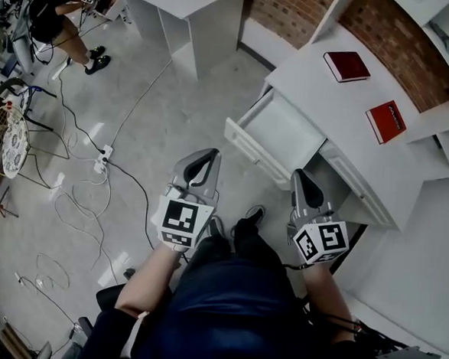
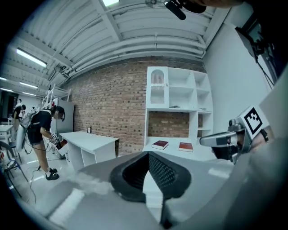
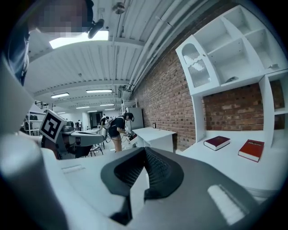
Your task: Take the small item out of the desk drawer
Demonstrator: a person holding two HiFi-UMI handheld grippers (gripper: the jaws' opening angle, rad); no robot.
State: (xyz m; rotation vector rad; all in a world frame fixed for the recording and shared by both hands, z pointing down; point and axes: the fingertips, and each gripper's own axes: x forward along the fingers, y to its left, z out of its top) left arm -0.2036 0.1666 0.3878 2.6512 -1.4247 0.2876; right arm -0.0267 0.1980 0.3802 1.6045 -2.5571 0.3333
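The white desk stands at the upper right in the head view, and its drawer is pulled out toward me. The drawer's inside looks plain white; I see no small item in it. My left gripper hangs shut and empty over the floor, short of the drawer's front. My right gripper is also shut and empty, close to the drawer's right front corner. In the left gripper view the jaws meet tip to tip. The right gripper view shows its jaws together too.
Two red books lie on the desk top, under a white shelf hutch. Cables and a power strip trail across the floor at left. A second white desk and a bending person are farther off.
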